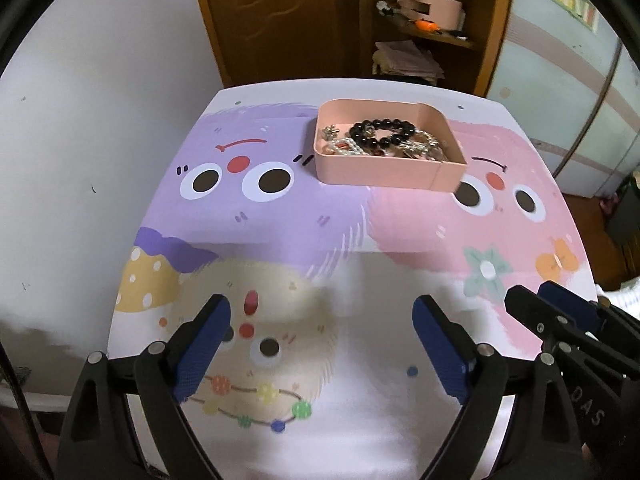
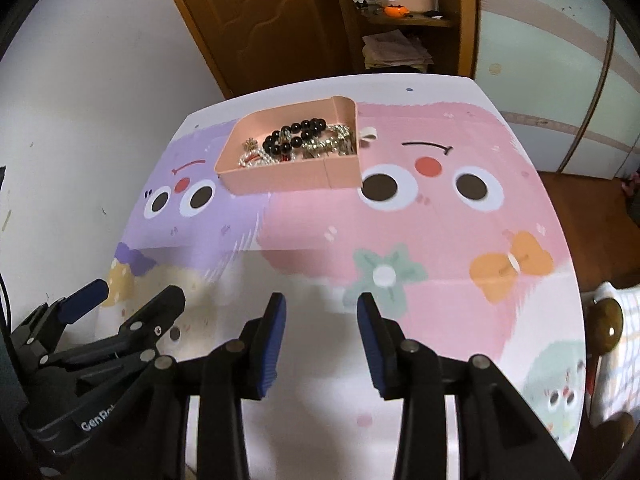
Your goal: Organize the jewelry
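Pink tray (image 1: 384, 174), holding black bead bracelet (image 1: 380, 132) and tangled jewelry (image 1: 420, 150), is sitting upper centre on cartoon table (image 1: 280, 232). Left gripper (image 1: 322, 344) is gaping wide, empty; right gripper (image 2: 322, 340) is standing narrower, empty.

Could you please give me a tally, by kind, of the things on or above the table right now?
Pink tray: 1
Black bead bracelet: 1
Tangled heap of pearl and silver jewelry, pieces too knotted to count separately: 1
Hand-held gripper, both open and empty: 2 (left, right)
Total: 5
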### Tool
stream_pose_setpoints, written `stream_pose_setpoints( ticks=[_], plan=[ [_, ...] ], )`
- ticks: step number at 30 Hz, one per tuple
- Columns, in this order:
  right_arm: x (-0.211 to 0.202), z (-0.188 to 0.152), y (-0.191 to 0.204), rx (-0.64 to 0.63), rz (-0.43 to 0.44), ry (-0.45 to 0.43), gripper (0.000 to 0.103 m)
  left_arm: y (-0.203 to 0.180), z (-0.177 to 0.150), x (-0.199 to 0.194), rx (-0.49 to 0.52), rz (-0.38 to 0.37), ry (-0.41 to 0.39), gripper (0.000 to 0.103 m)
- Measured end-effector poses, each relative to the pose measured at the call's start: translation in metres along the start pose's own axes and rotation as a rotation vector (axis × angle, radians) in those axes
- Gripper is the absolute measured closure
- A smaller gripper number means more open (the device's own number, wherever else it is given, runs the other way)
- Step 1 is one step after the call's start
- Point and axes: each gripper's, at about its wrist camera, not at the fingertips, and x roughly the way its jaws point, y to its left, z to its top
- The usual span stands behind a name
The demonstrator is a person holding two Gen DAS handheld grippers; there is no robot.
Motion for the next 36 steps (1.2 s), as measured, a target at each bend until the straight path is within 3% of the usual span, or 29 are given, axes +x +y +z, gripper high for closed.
stream_pose_setpoints(
  ticks=[14,36],
  plan=[
    [-0.036,-0.024,0.0,0.013,-0.047,-0.069,0.065,-0.003,-0.023,-0.029,0.003,-0.051,-0.037,0.012],
    [-0.038,-0.03,0.0,0.017,-0.041,-0.07,0.065,0.001,-0.026,-0.031,-0.013,-0.053,-0.055,0.012]
  ],
)
